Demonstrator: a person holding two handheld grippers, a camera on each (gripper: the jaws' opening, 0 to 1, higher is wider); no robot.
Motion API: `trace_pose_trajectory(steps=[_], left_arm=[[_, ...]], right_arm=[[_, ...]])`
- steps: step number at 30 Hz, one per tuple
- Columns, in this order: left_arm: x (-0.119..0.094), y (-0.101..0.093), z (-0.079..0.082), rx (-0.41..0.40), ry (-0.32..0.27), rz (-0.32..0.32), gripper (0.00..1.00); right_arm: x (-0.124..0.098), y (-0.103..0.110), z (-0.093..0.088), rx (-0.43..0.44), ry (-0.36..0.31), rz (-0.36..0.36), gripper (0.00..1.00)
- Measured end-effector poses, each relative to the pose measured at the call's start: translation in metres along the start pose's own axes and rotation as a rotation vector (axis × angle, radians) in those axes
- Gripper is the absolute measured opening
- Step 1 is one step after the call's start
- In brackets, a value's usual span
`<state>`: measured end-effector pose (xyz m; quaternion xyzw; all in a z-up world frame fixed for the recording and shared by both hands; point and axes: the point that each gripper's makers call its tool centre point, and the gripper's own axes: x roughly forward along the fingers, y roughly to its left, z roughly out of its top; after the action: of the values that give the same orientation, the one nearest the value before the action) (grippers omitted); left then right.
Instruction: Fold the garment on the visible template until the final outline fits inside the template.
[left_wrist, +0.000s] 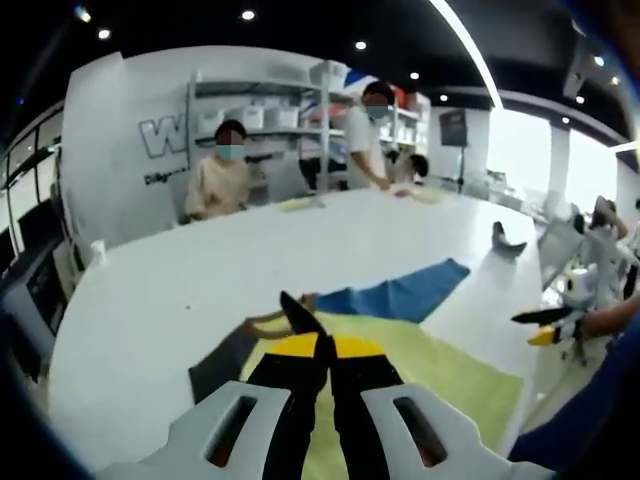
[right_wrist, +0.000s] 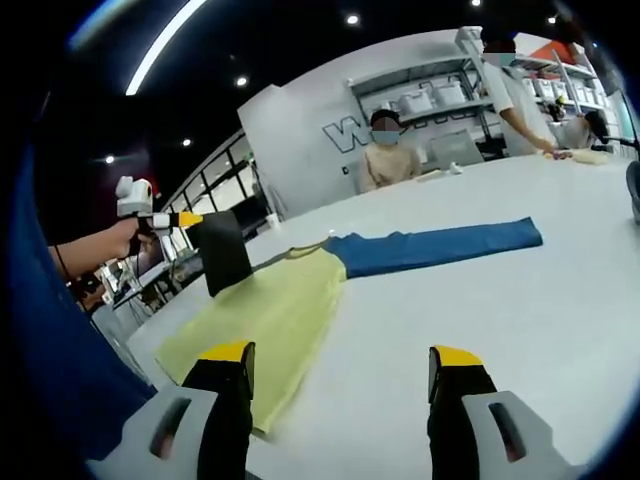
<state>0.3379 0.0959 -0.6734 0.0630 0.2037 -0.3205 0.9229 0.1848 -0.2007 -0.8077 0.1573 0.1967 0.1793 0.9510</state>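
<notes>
On the white table, the left hand-held gripper (right_wrist: 195, 222) pinches the garment's (right_wrist: 400, 250) dark corner; the right hand-held gripper (right_wrist: 340, 375) gapes wide.

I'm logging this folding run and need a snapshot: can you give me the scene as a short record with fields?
surface: white table
template: yellow-green sheet lying flat on the table
garment: blue cloth stretched out past the template, its dark end lifted
left tongs: jaws closed, pinching the garment's dark end
right tongs: jaws apart, holding nothing, above the table near the template
fold status: garment not yet inside the template
background: people at the far side, shelving behind them
</notes>
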Motion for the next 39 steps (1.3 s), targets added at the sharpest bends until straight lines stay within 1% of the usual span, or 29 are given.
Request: trace_pose_trajectory(steps=[3, 8, 10, 12, 14, 16, 20, 21, 23, 28, 32, 36, 39], left_arm=[[0.000, -0.007, -0.003, 0.014, 0.004, -0.020, 0.00], [-0.002, -0.029, -0.006, 0.045, -0.003, -0.092, 0.00], [-0.003, -0.037, -0.012, 0.066, 0.007, -0.127, 0.00], [-0.005, -0.043, -0.016, 0.082, 0.021, -0.146, 0.00], [-0.004, -0.046, -0.020, 0.097, 0.028, -0.161, 0.00], [-0.008, -0.053, -0.022, 0.104, 0.037, -0.170, 0.00], [-0.006, -0.058, -0.029, 0.130, 0.056, -0.195, 0.00], [-0.007, -0.064, -0.031, 0.142, 0.060, -0.214, 0.00], [-0.006, -0.066, -0.034, 0.142, 0.065, -0.228, 0.00], [-0.005, -0.080, -0.043, 0.162, 0.078, -0.281, 0.00], [-0.004, -0.089, -0.050, 0.178, 0.094, -0.301, 0.00], [-0.002, -0.093, -0.057, 0.183, 0.107, -0.305, 0.00], [0.002, -0.096, -0.066, 0.190, 0.118, -0.304, 0.00]], right_arm=[[-0.001, -0.003, -0.002, 0.001, 0.005, 0.001, 0.71], [-0.001, -0.002, -0.005, 0.007, 0.010, 0.002, 0.71], [-0.001, -0.001, -0.007, 0.011, 0.013, 0.004, 0.71], [0.000, -0.001, -0.008, 0.013, 0.014, 0.005, 0.71], [0.000, -0.002, -0.010, 0.013, 0.017, 0.007, 0.71], [0.001, -0.002, -0.011, 0.013, 0.019, 0.008, 0.71], [0.001, -0.002, -0.011, 0.014, 0.019, 0.011, 0.71], [0.001, -0.002, -0.011, 0.015, 0.020, 0.012, 0.71], [0.001, -0.002, -0.011, 0.015, 0.020, 0.013, 0.71], [0.001, 0.000, -0.011, 0.017, 0.022, 0.013, 0.71], [0.000, -0.002, -0.012, 0.020, 0.023, 0.009, 0.71], [0.000, -0.002, -0.012, 0.020, 0.024, 0.006, 0.71], [0.000, -0.001, -0.012, 0.021, 0.026, 0.005, 0.71]])
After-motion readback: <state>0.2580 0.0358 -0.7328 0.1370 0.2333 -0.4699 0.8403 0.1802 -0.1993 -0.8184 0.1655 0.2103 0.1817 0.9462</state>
